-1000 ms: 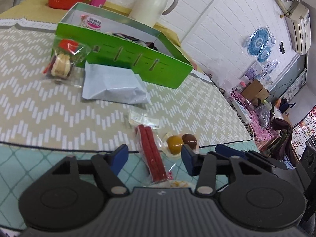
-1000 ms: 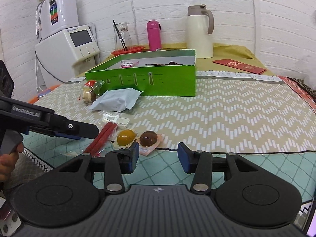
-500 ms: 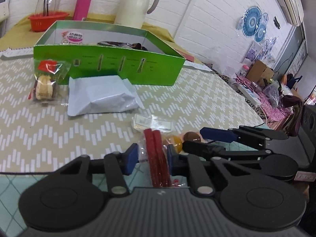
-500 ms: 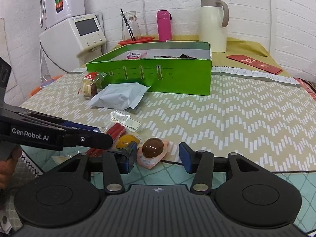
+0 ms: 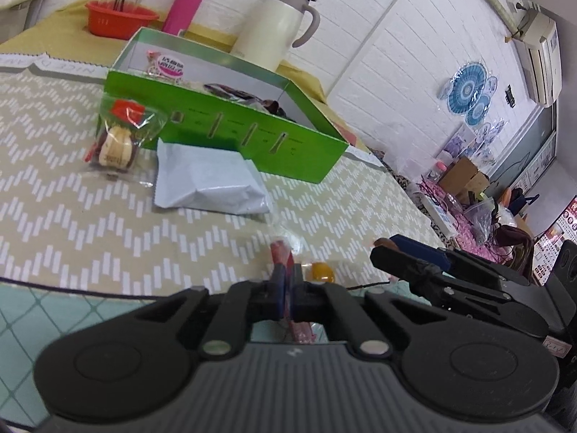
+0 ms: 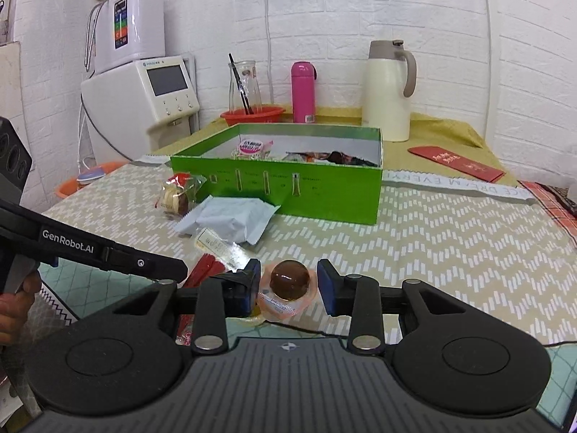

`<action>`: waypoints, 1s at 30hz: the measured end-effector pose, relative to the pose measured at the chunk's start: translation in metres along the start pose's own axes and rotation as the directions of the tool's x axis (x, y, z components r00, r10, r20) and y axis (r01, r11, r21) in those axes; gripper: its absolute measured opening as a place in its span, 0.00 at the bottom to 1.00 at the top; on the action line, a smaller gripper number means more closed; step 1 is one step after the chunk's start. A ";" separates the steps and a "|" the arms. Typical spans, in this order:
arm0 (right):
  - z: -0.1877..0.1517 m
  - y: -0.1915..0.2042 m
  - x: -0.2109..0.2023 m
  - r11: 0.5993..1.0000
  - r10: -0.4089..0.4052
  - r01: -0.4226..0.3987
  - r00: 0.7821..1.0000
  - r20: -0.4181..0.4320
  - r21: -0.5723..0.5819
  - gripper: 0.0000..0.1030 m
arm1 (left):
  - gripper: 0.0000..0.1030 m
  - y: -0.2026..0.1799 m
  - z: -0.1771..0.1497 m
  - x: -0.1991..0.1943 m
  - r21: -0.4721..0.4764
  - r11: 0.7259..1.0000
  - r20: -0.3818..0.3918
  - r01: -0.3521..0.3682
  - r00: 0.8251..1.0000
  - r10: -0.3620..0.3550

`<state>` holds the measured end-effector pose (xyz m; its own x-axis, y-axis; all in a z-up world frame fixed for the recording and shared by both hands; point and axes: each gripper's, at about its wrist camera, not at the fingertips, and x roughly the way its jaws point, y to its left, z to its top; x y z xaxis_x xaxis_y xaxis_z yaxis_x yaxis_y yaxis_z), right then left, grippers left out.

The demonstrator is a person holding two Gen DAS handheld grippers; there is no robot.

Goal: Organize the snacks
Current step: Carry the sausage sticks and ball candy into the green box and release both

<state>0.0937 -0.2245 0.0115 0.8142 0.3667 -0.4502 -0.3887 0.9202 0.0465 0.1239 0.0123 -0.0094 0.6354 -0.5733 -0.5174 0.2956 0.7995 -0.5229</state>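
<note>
My left gripper (image 5: 286, 296) is shut on the red sausage-stick packet (image 5: 280, 256), lifted a little off the table; the packet also shows in the right wrist view (image 6: 205, 269). My right gripper (image 6: 288, 285) is open, its pads either side of a brown jelly cup (image 6: 290, 278) near the table's front edge. An orange jelly cup (image 5: 322, 270) lies beside. The open green box (image 6: 288, 187) stands behind with several snacks inside. A pale blue packet (image 6: 230, 218) and a clear-wrapped biscuit pack (image 6: 176, 196) lie in front of the box.
A cream thermos jug (image 6: 387, 90), a pink bottle (image 6: 303, 92) and a red basket with a glass carafe (image 6: 252, 113) stand behind the box. A red envelope (image 6: 456, 162) lies at the back right. A water dispenser (image 6: 144, 86) stands left of the table.
My left gripper has closed on the red stick packet and raised it. My right gripper has moved forward around the brown jelly cup.
</note>
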 end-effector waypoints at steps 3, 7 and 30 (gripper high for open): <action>0.006 0.000 -0.003 1.000 -0.001 0.001 1.000 0.025 0.003 0.59 | 0.00 -0.001 0.007 -0.008 -0.006 1.000 0.019 0.023 1.000 -0.023; 0.015 -0.003 -0.003 1.000 -0.008 0.008 0.998 0.054 0.007 0.59 | 0.00 -0.008 0.027 -0.022 0.022 0.999 0.079 0.039 0.996 -0.041; 0.094 -0.043 0.094 0.996 -0.083 0.079 0.984 0.156 0.031 0.60 | 0.00 0.021 0.180 0.035 -0.002 0.998 0.247 -0.060 0.967 0.059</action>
<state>0.2275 -0.2171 0.0513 0.9010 0.3062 -0.3074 -0.3097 0.9501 0.0384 0.2807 0.0411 0.0830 0.8080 -0.4632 -0.3641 0.2553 0.8323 -0.4921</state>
